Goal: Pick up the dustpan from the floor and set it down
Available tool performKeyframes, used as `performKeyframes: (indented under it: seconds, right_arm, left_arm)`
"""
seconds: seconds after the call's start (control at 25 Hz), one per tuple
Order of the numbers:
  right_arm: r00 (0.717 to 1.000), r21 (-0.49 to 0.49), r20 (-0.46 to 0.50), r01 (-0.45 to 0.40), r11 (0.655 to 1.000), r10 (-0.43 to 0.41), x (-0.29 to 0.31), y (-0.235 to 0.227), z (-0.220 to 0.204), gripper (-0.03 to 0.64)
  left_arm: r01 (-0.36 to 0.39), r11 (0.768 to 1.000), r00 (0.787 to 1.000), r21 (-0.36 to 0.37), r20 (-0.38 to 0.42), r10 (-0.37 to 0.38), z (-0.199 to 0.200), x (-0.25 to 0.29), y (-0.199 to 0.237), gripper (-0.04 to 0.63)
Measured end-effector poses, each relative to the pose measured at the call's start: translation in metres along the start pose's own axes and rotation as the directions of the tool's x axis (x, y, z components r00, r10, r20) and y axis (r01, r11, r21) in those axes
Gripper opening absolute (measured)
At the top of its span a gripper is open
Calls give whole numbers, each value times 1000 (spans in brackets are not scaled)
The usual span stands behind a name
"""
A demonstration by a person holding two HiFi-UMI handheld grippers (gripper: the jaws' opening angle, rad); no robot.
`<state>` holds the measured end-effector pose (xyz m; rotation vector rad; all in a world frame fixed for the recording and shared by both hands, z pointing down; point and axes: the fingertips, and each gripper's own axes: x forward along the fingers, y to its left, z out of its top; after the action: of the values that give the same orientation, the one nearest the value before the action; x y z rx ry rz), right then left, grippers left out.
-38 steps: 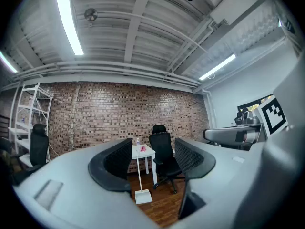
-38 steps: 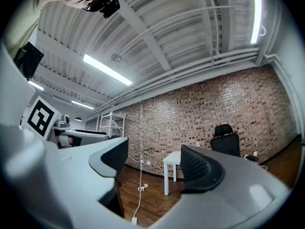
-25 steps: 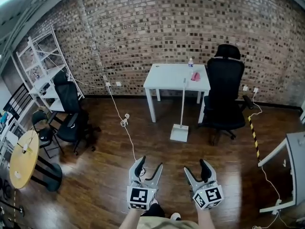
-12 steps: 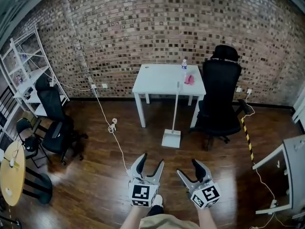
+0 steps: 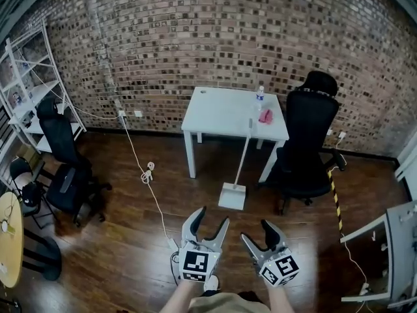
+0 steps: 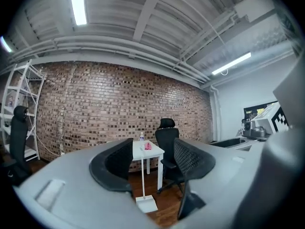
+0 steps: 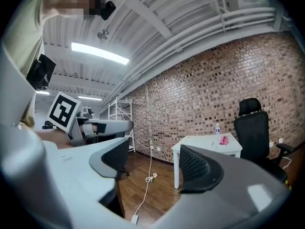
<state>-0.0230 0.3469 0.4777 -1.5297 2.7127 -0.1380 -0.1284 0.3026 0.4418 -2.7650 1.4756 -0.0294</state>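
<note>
The white dustpan (image 5: 232, 196) stands on the wooden floor with its long handle leaning up against the white table (image 5: 221, 113). In the left gripper view the dustpan (image 6: 146, 203) shows low between the jaws, far ahead. Both grippers are held level in front of me, well short of the dustpan. My left gripper (image 5: 210, 222) is open and holds nothing. My right gripper (image 5: 259, 233) is also open and empty. In the right gripper view the table (image 7: 206, 145) lies ahead, and the dustpan is hidden.
A black office chair (image 5: 307, 145) stands right of the table, close to the dustpan. A bottle (image 5: 260, 95) and a pink thing (image 5: 265, 116) sit on the table. A white cable (image 5: 144, 175) runs across the floor at left. Another black chair (image 5: 62, 168) and a shelf (image 5: 26, 90) stand at left.
Both grippers have moved forward together towards the table and dustpan, which now sit closer and lower in the head view. The jaws stay as wide as before.
</note>
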Motion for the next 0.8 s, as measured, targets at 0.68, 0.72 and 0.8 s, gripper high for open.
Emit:
performKeyframes:
  seconds: [0.68, 0.72, 0.8]
  right_arm:
    - [997, 67, 35, 70, 995, -73, 70, -157, 7, 310]
    - [996, 63, 55, 63, 996, -66, 79, -172, 17, 310]
    - [994, 51, 97, 51, 997, -56, 95, -201, 37, 308]
  left_arm:
    - [-20, 998, 998, -59, -57, 17, -26, 145, 26, 244]
    - [-26, 999, 999, -47, -49, 24, -18, 160, 27, 244]
    - [-40, 999, 999, -21, -32, 39, -2, 188, 28, 244]
